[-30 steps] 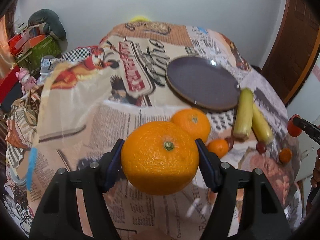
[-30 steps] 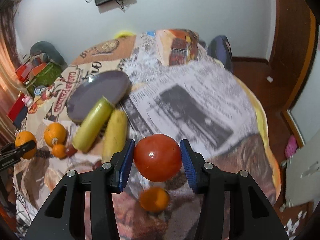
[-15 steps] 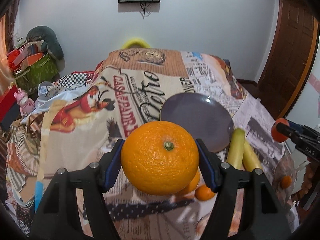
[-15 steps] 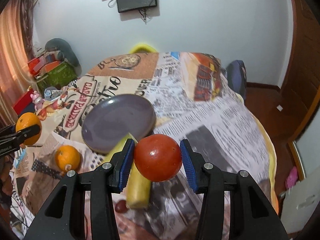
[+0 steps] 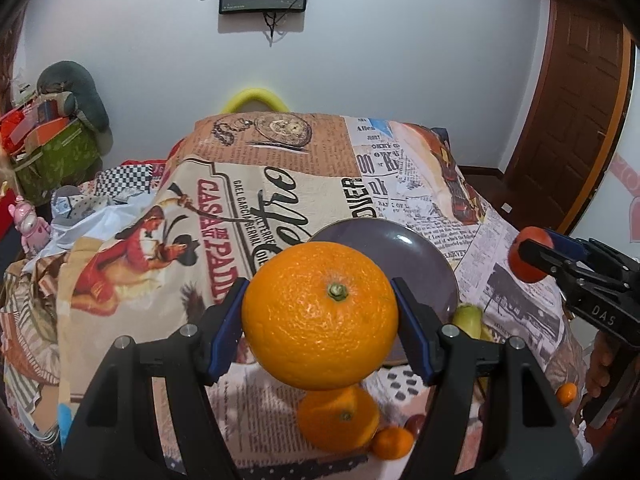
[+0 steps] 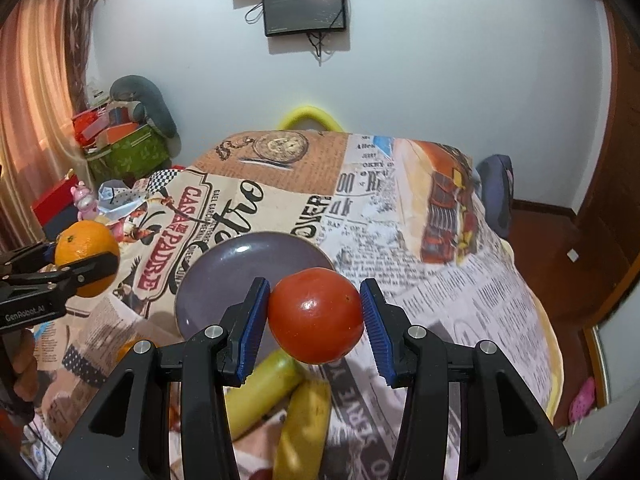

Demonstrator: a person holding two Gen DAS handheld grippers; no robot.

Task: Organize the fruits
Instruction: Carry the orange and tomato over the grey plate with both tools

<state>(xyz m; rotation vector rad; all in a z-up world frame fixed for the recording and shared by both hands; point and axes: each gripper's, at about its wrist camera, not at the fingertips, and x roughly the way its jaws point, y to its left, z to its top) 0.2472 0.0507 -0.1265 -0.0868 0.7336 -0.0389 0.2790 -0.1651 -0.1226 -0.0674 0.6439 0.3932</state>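
My left gripper (image 5: pixel 320 316) is shut on a large orange (image 5: pixel 320 314) and holds it in the air above the near edge of the grey plate (image 5: pixel 424 256). It also shows in the right wrist view (image 6: pixel 86 258). My right gripper (image 6: pixel 315 316) is shut on a red tomato (image 6: pixel 316 314), held above the plate (image 6: pixel 240 276). The tomato shows at the right in the left wrist view (image 5: pixel 528 254). A second orange (image 5: pixel 338 420), a small mandarin (image 5: pixel 392 444) and two bananas (image 6: pixel 280 396) lie on the printed cloth below.
The table is covered by a newspaper-print cloth (image 5: pixel 280 184). Another small mandarin (image 5: pixel 566 394) and a dark grape (image 5: pixel 414 424) lie near the front right. A screen (image 6: pixel 304 6) hangs on the far wall. Boxes and toys (image 6: pixel 120 144) are piled at the left.
Both grippers have risen and tilted up with their fruit still held. The plate and the far wall now fill more of each view, and the fruit on the cloth has dropped lower.
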